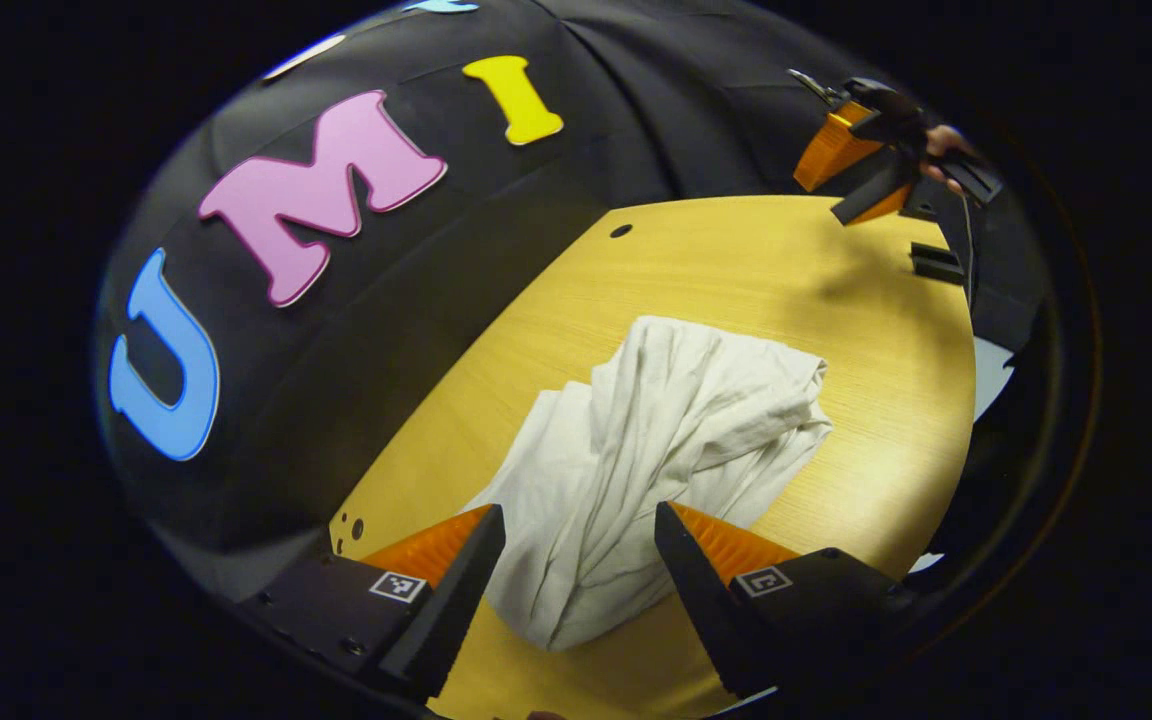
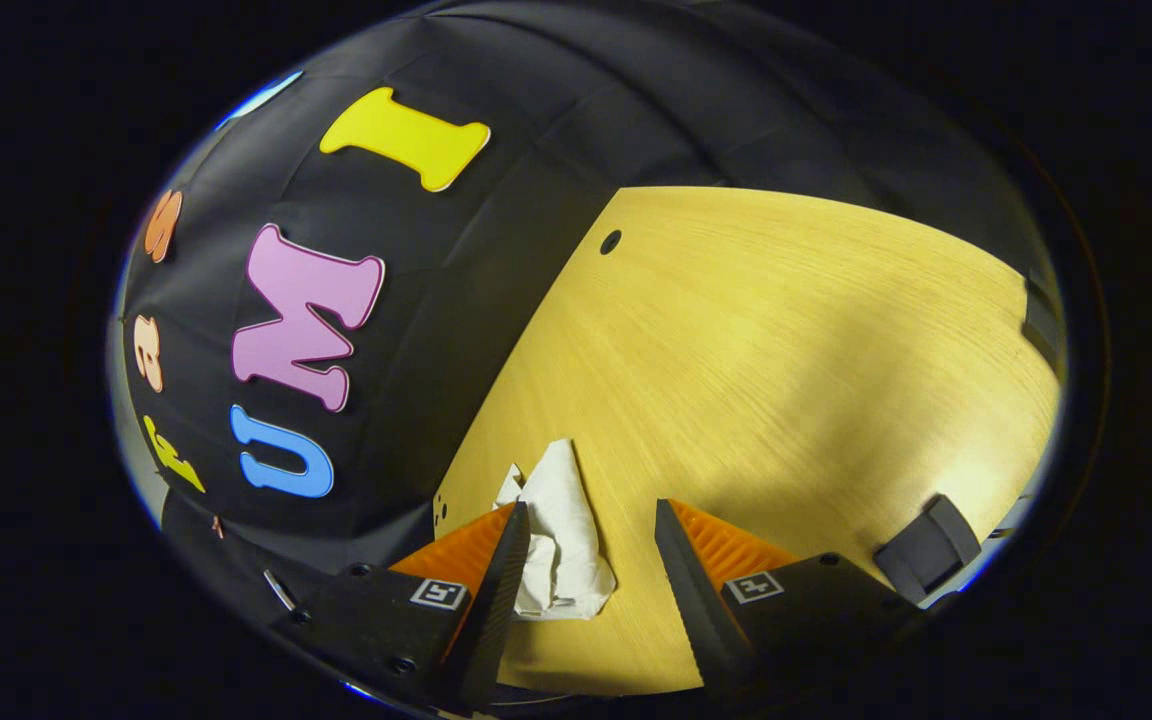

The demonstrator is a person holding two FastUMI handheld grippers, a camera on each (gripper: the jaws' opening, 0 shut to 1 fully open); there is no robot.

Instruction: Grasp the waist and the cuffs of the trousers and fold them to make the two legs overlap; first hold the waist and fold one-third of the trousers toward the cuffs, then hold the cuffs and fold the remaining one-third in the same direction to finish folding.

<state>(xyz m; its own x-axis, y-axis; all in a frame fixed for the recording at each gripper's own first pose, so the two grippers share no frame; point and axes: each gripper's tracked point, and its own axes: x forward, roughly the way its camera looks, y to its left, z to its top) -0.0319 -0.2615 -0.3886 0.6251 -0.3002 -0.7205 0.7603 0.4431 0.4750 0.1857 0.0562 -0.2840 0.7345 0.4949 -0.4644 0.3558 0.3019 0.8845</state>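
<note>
White trousers (image 1: 636, 460) lie crumpled in a loose heap on the yellow wooden table (image 1: 736, 270). My left gripper (image 1: 581, 530) hovers above the near part of the heap, open, its fingers apart on either side of the cloth without touching it. The right gripper (image 1: 866, 170), held by a hand, is seen far off above the table's far right corner. In the right gripper view, my right gripper (image 2: 591, 535) is open over the table, and one end of the trousers (image 2: 561, 540) shows beside its left finger, farther down on the table.
The black cloth wall rises along the table's left side. Small black holes (image 1: 621, 231) mark the tabletop near its edge. A black block (image 2: 926, 548) sits at the table's right edge, and another black piece (image 1: 936, 262) sits by the far right corner.
</note>
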